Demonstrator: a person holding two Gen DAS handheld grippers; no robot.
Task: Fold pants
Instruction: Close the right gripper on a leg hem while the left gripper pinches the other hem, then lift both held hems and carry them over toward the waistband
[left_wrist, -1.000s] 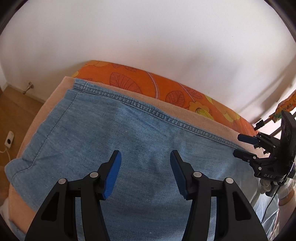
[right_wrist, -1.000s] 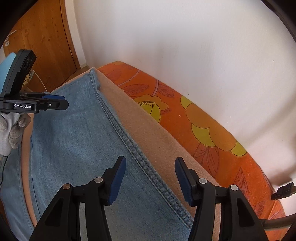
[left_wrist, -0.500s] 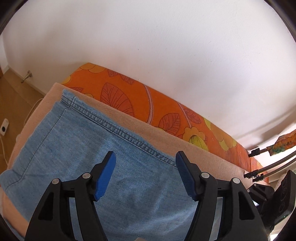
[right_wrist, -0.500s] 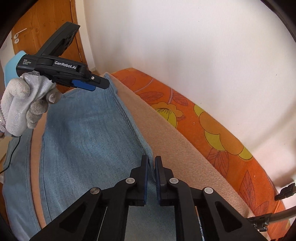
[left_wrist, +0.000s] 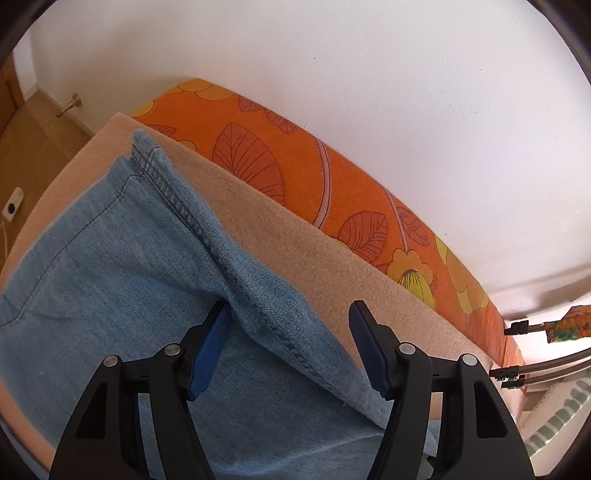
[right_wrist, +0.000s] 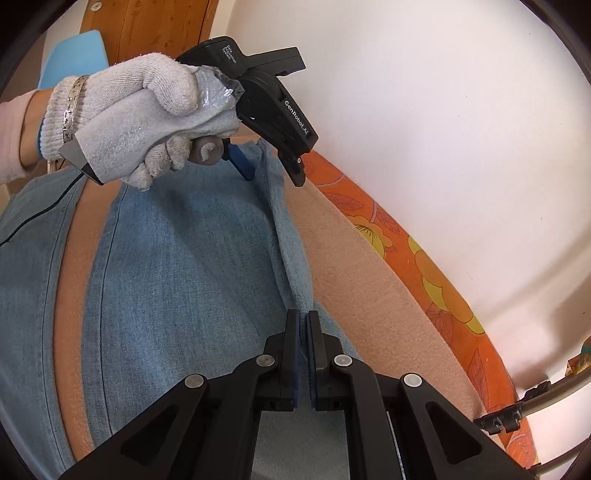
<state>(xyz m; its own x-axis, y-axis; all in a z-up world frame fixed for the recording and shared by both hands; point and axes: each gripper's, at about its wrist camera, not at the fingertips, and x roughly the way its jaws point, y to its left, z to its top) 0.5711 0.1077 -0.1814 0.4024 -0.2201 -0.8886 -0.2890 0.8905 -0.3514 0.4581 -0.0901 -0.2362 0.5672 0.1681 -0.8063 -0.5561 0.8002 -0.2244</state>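
Gripping point: right gripper (right_wrist: 303, 325) is clenched on the raised seam edge (right_wrist: 291, 258) of the pants (right_wrist: 177, 266) — denim is pinched between the two pads, and the fold line rises from there toward the far hem.
Left gripper (left_wrist: 290, 343): jaws stand apart and straddle the same seam edge (left_wrist: 258, 295); the pads do not press on the cloth yet. The jaws have just been closing a little, with the denim ridge between them.
Left hand (right_wrist: 147, 110): gloved, wrapped around the tool handle, seen from the right wrist view above the far end of the leg.
Pants position: spread flat on a peach blanket (left_wrist: 295, 236), which lies on an orange flowered cover (left_wrist: 295, 162) against the white wall (left_wrist: 369, 74). Only the far long edge is lifted.
Step in hand: judged to be taking a second hold on the edge before carrying it over.
Procedure note: close the left pads on the stitched seam itself, not on the single layer beside it — the seam is thicker and should slip less.
Procedure note: keep both holds level and the edge taut between them, so the fold lands straight.
Risk: lifting before the left side grips would likely drag the leg askew.
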